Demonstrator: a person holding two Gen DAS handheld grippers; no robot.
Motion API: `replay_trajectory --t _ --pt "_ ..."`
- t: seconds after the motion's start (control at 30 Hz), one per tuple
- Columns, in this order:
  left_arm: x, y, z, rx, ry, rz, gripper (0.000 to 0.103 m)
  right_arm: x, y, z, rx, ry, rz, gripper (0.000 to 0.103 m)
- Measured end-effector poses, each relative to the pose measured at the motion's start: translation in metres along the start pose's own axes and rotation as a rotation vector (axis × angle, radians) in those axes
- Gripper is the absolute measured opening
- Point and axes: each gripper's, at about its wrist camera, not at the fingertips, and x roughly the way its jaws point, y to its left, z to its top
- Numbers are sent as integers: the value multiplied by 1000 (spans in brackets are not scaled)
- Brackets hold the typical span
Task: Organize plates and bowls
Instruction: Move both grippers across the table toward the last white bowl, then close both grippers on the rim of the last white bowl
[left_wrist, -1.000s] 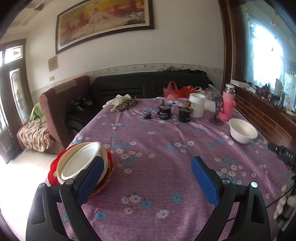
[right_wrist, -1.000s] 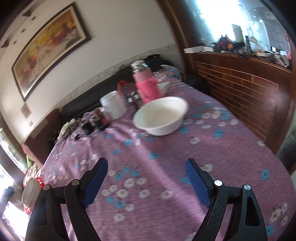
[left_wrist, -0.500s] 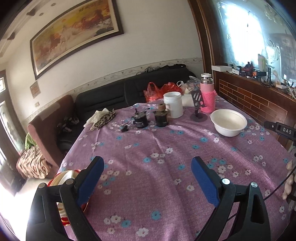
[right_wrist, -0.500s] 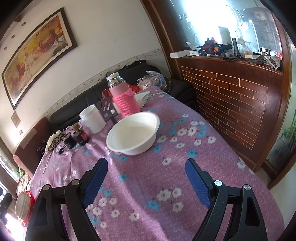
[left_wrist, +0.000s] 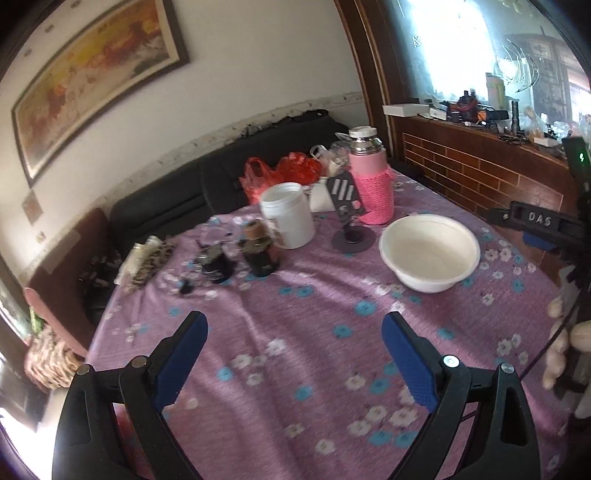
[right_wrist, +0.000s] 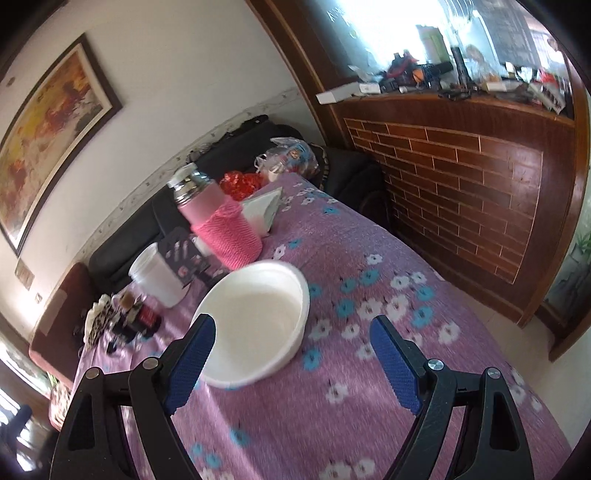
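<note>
A white bowl (left_wrist: 430, 253) stands upright on the purple flowered tablecloth (left_wrist: 295, 354) at the right side of the table. My left gripper (left_wrist: 295, 325) is open and empty, well short of the bowl and to its left. In the right wrist view the bowl (right_wrist: 258, 317) is close; my right gripper (right_wrist: 291, 328) is open and empty, its left finger (right_wrist: 192, 354) beside the bowl's near left rim and the right finger clear of it. The right gripper's body (left_wrist: 535, 225) shows at the right edge of the left wrist view. The stack of plates is out of view.
Behind the bowl stand a pink flask (left_wrist: 371, 184), a white jar (left_wrist: 288, 216), a phone stand (left_wrist: 349, 221) and two dark jars (left_wrist: 236, 254). A brick-pattern wooden counter (right_wrist: 461, 184) runs along the table's right side. A black sofa (left_wrist: 184, 199) lies beyond.
Both grippers have swung right and moved toward the white bowl, which now looks larger in both views. The plate stack at the left has left the left wrist view.
</note>
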Motion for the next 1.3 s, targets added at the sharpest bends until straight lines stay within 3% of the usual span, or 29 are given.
replay_trajectory --t 0.2,0.27,0.47,0.77,0.83,0.87,0.9,0.93,0.97,1.0,1.13,1.3 --pt "78 -8 36 -123 140 -205 95 40 -24 4 71 32 11 88" --pt "106 -15 44 -159 182 -238 95 51 -31 5 79 74 28 88" --pt "172 -30 64 -289 271 -351 95 61 -39 9 101 77 110 84" --pt "226 -55 64 -328 375 -390 94 94 -22 -8 56 153 121 64" --pt "232 -60 60 -331 394 -399 89 100 -23 -12 69 176 134 57" --pt "236 -63 59 -326 410 -408 77 103 -24 -13 76 185 138 54" --pt "239 -68 57 -312 432 -418 58 104 -26 -14 81 191 139 52" --pt "242 -73 56 -298 452 -424 46 106 -27 -15 88 198 141 51" --pt "243 -78 54 -285 472 -431 22 108 -28 -16 91 203 143 50" --pt "244 -82 52 -277 488 -439 9 108 -29 -16 92 205 142 47" --pt "227 -87 52 -241 442 -413 7 109 -28 -17 94 220 176 25" --pt "201 -75 48 -244 401 -389 8 101 -14 -22 37 202 177 21"
